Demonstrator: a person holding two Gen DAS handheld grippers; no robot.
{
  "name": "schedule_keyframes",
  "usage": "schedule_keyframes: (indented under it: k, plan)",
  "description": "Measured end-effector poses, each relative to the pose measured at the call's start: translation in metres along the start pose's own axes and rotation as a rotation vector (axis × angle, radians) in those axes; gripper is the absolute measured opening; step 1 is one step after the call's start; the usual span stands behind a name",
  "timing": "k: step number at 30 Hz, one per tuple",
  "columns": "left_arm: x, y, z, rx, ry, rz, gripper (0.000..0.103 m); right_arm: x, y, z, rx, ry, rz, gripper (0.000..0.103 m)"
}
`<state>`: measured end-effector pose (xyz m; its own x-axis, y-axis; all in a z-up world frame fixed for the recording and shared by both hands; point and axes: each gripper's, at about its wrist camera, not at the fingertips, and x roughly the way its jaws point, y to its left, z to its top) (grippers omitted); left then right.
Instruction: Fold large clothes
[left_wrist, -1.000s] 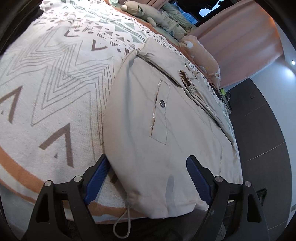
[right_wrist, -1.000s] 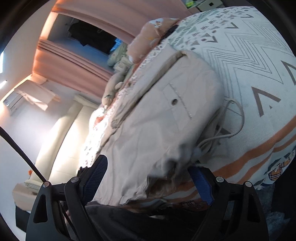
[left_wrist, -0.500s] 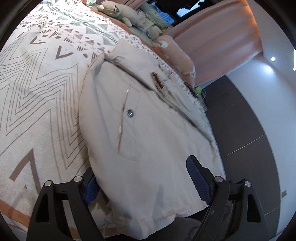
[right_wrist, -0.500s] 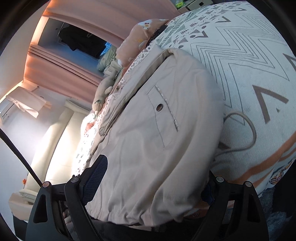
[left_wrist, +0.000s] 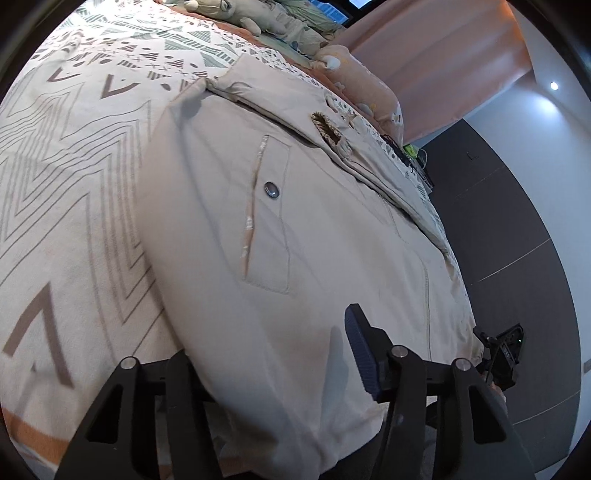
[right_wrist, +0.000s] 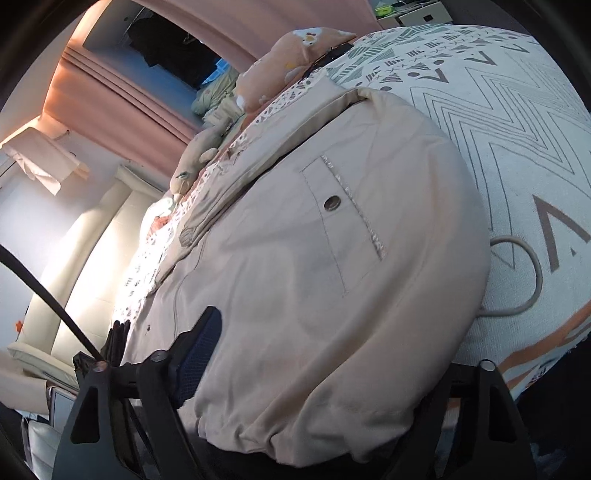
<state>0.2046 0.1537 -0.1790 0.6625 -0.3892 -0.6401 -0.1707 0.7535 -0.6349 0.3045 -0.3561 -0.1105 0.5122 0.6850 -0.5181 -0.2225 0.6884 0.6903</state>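
A large beige jacket (left_wrist: 314, 229) lies spread on the patterned bedspread (left_wrist: 74, 155), with a snap pocket facing up. My left gripper (left_wrist: 273, 365) straddles the jacket's hem near the bed's foot; one finger (left_wrist: 364, 354) lies on top, the other is hidden under the fabric, and the jaws stand wide. In the right wrist view the same jacket (right_wrist: 332, 277) fills the middle. My right gripper (right_wrist: 325, 373) straddles the hem likewise, its left finger (right_wrist: 199, 350) on top and the right one hidden under cloth. A drawstring (right_wrist: 528, 273) loops out on the bedspread (right_wrist: 517, 110).
Plush toys and a peach pillow (left_wrist: 365, 88) line the head of the bed. Pink curtains (left_wrist: 443, 55) hang behind. Dark floor (left_wrist: 517, 229) runs along the bed's right side. A pale sofa (right_wrist: 74, 251) stands off to the left in the right wrist view.
Both grippers have pushed forward over the hem, so the jacket now covers one finger of each. The bunched hem in the right view has spread flat.
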Motion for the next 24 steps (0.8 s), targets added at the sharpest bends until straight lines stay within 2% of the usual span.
schedule_keyframes:
  k: [2,3,4,5,6,8,14,24]
  plan:
    - [0.0,-0.003,0.002,0.01,-0.004,0.0,0.043,0.003,-0.005,0.006,0.01,-0.001,0.01,0.046]
    - [-0.002,-0.003,0.003,0.012,-0.013,-0.002,0.035,0.005,-0.005,0.009,0.017,0.006,0.007,0.039]
    - [-0.006,-0.003,0.004,0.011,-0.026,-0.007,0.027,0.009,-0.007,0.01,0.018,0.01,0.002,0.027]
    - [-0.009,-0.005,0.006,0.009,-0.039,-0.013,0.023,0.007,-0.005,0.012,0.006,0.006,-0.002,0.019]
    - [-0.015,-0.005,0.007,0.009,-0.053,-0.023,0.017,0.005,-0.002,0.012,-0.008,-0.003,0.006,0.016]
    - [-0.026,-0.009,0.009,0.018,-0.083,-0.043,0.017,-0.001,0.003,0.013,-0.032,-0.023,0.032,0.01]
    - [-0.055,-0.024,0.014,0.05,-0.157,-0.087,0.014,-0.028,0.019,0.016,-0.092,-0.082,0.097,0.005]
    - [-0.094,-0.051,0.017,0.08,-0.24,-0.18,0.013,-0.079,0.042,0.013,-0.169,-0.161,0.209,0.003]
